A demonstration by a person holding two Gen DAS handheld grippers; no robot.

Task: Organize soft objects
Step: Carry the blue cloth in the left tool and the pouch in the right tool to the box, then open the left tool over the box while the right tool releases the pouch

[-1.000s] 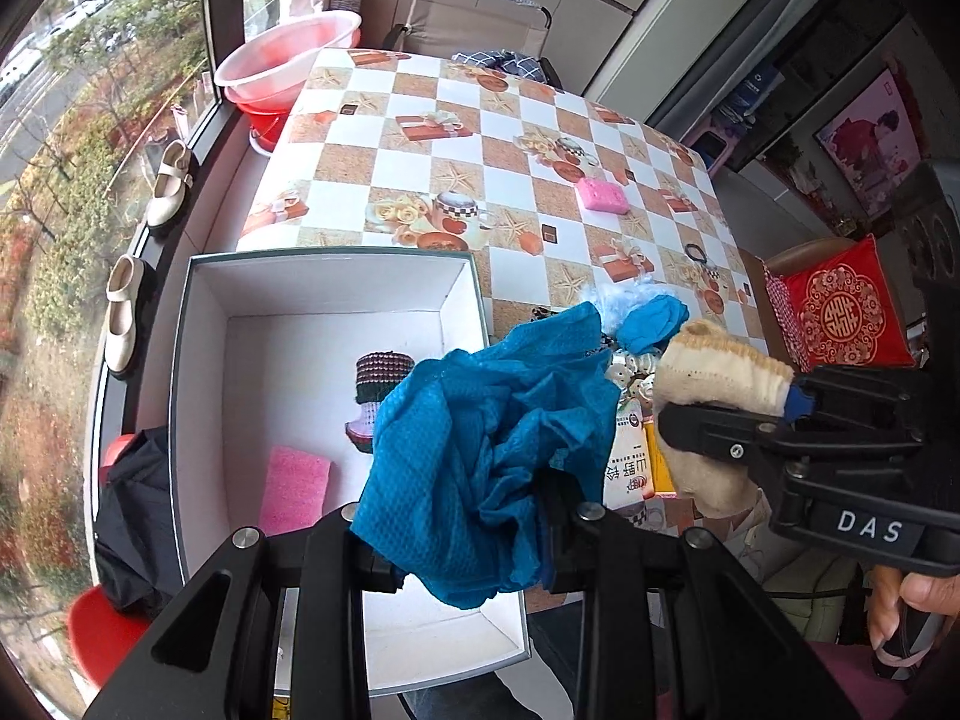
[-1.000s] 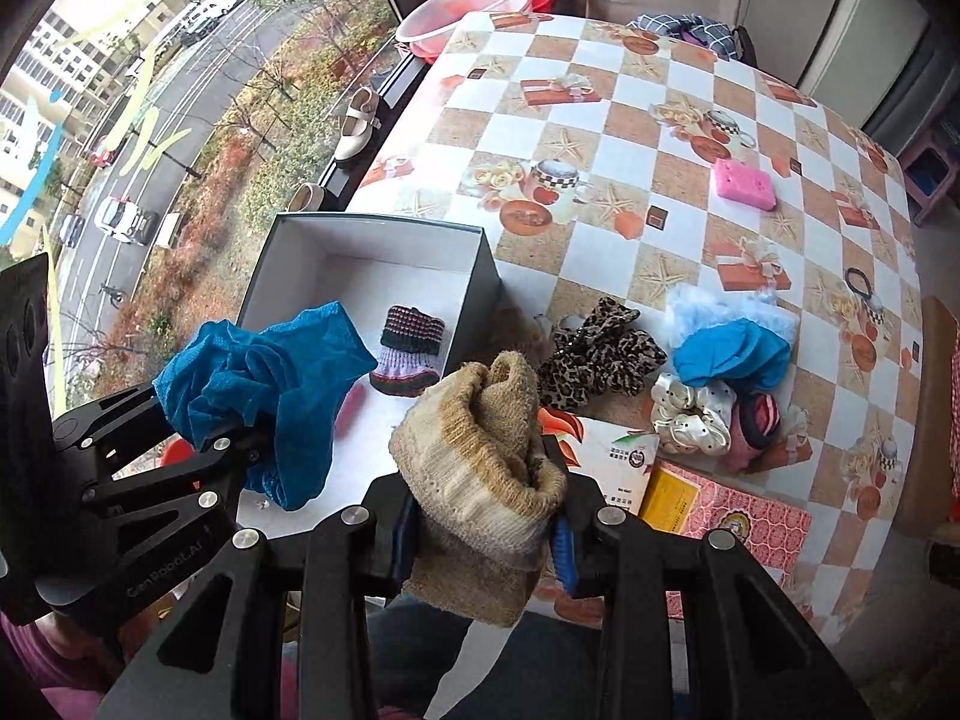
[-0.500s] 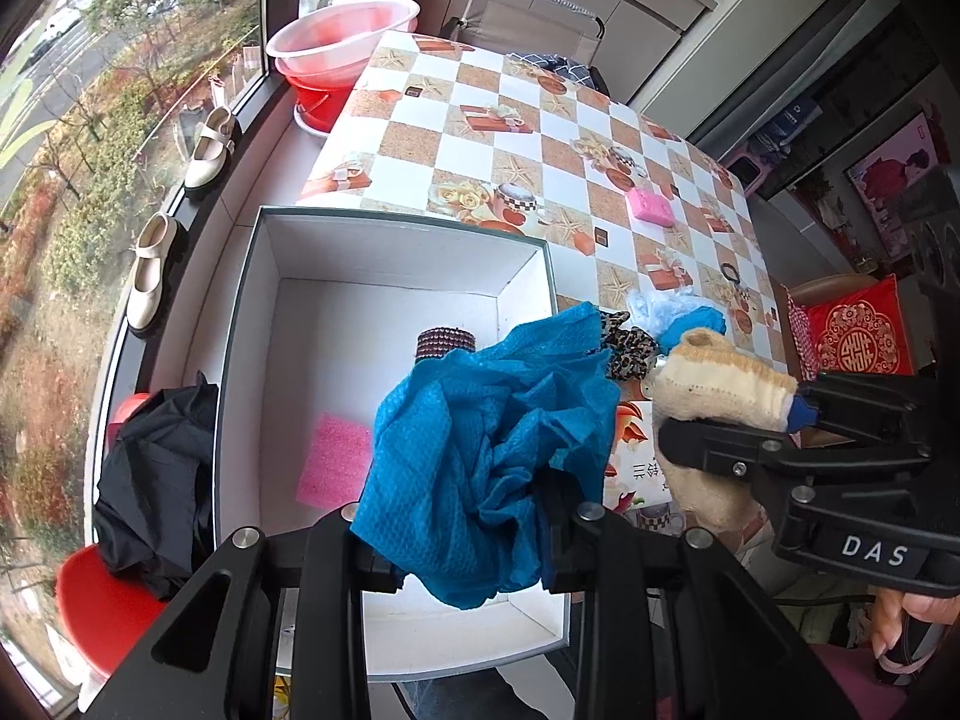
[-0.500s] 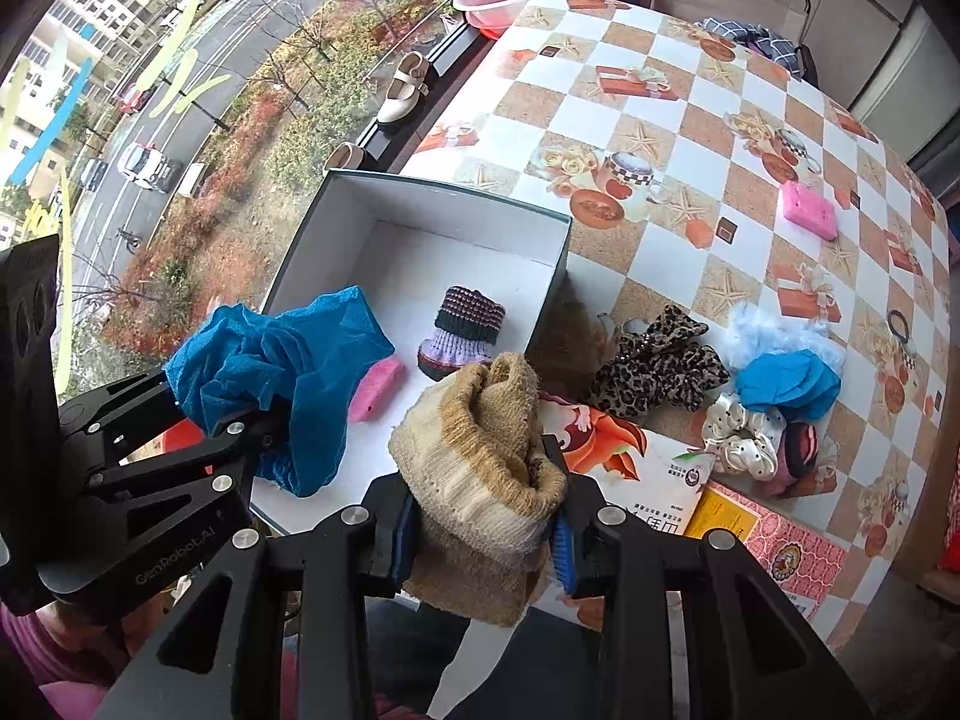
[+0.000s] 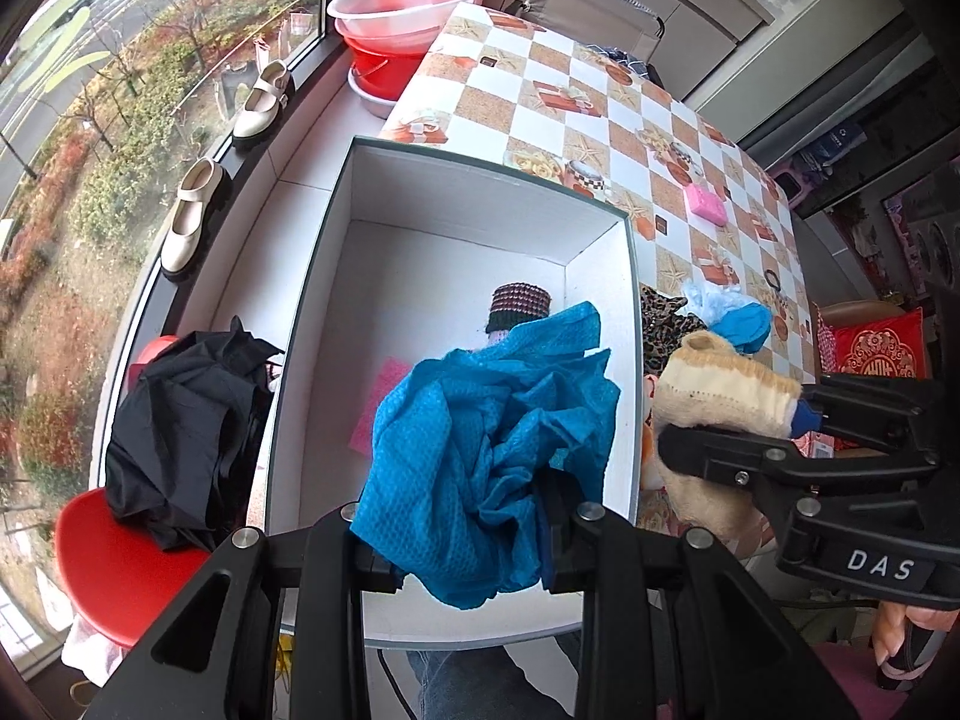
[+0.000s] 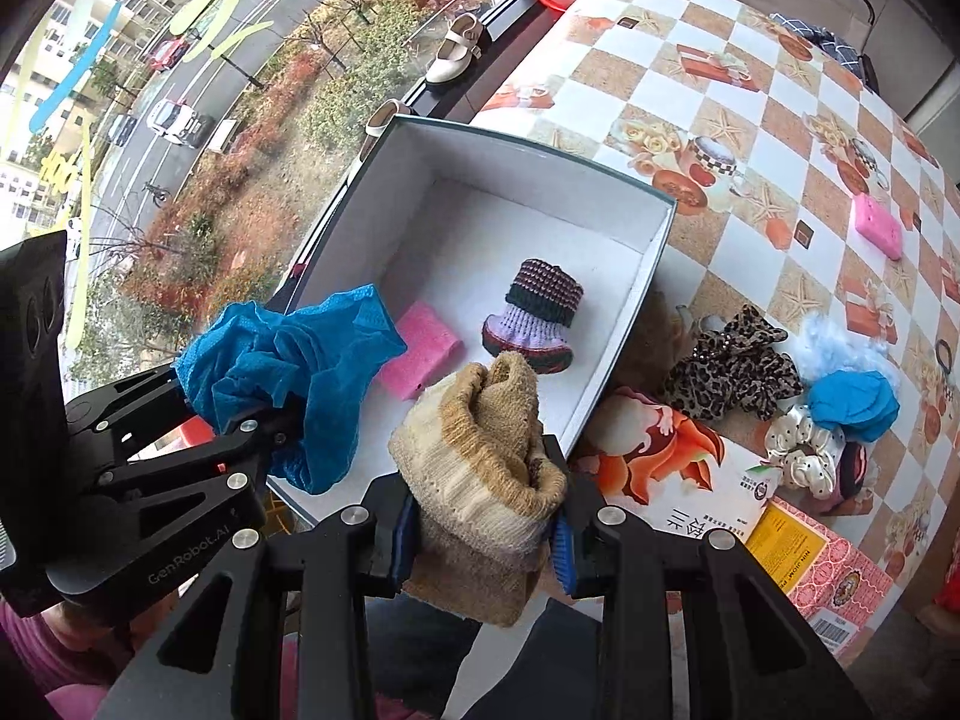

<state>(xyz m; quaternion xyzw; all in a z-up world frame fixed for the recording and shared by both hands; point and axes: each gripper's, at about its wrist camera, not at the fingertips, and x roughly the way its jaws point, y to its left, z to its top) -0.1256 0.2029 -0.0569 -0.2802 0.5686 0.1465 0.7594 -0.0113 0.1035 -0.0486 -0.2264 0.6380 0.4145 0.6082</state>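
My left gripper [image 5: 459,531] is shut on a crumpled blue cloth [image 5: 486,444] and holds it above the near part of the open white box [image 5: 480,186]. My right gripper [image 6: 483,531] is shut on a beige knitted sock [image 6: 480,468], held over the box's near right wall [image 6: 618,354]. Inside the box lie a striped purple knitted bootie [image 6: 537,318] and a pink sponge [image 6: 420,348]. The blue cloth also shows in the right wrist view [image 6: 288,366], and the sock in the left wrist view [image 5: 720,396].
On the checkered table [image 6: 750,114] right of the box lie a leopard scrunchie [image 6: 732,369], a blue cloth piece [image 6: 852,405], a white dotted scrunchie [image 6: 801,462], a pink block [image 6: 879,225] and printed cartons [image 6: 690,480]. A red stool with black clothing [image 5: 180,426] stands left of the box.
Both grippers have moved left and forward with their loads, so the box now sits more under them. Neither grip has changed.
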